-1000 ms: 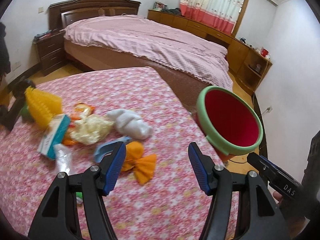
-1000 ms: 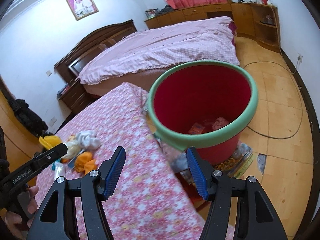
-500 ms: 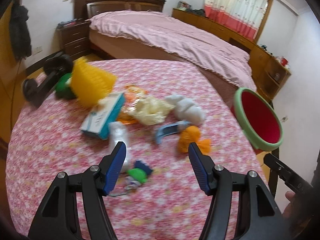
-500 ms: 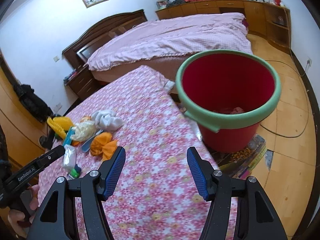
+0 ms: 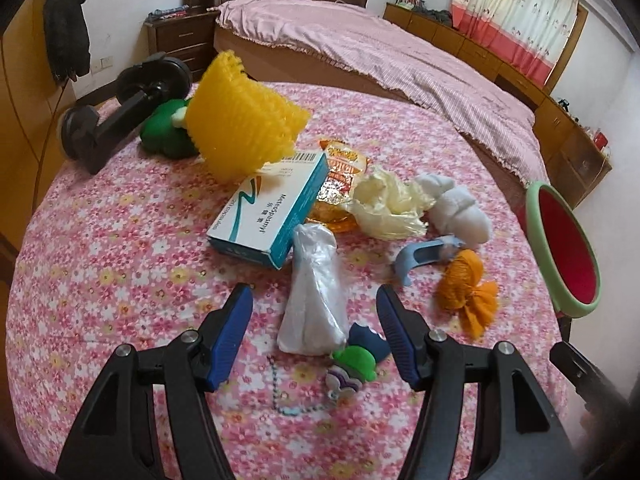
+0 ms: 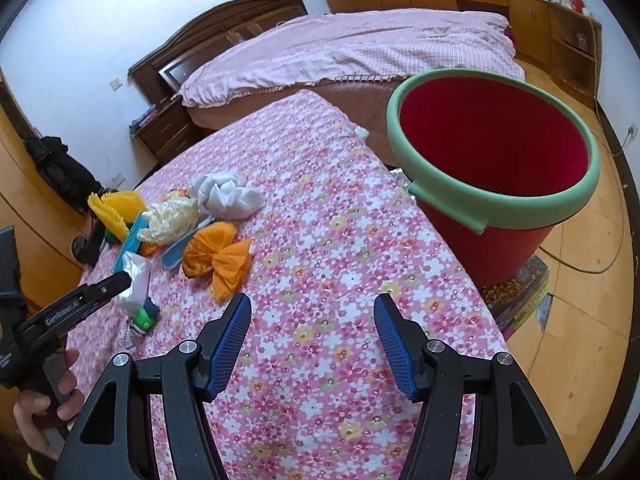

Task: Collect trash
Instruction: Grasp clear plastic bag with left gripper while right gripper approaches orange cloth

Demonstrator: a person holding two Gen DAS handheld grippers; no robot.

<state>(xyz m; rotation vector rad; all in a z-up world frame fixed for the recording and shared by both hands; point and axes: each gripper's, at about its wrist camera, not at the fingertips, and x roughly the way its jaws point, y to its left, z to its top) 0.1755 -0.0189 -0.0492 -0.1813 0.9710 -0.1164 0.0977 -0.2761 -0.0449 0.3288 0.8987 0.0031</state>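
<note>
A pile of trash lies on the floral table (image 5: 120,240): a clear plastic bag (image 5: 314,292), a teal and white box (image 5: 272,212), yellow foam net (image 5: 244,120), an orange wrapper (image 5: 340,168), cream paper (image 5: 388,208), a white wad (image 5: 456,208), an orange crumple (image 5: 466,284). My left gripper (image 5: 314,320) is open, its jaws on either side of the plastic bag. My right gripper (image 6: 312,328) is open and empty over bare cloth. The red bucket with a green rim (image 6: 496,176) stands beside the table's right edge.
A blue scoop (image 5: 424,254), a green and navy keychain toy (image 5: 356,360), a green toy (image 5: 164,132) and a black dumbbell-like object (image 5: 120,112) also lie on the table. A bed (image 5: 380,56) stands behind. The wooden floor (image 6: 580,340) is right of the bucket.
My left gripper has swung left and down from the bucket side to the trash pile, ending around the plastic bag. My right gripper has pulled back from the bucket over the table.
</note>
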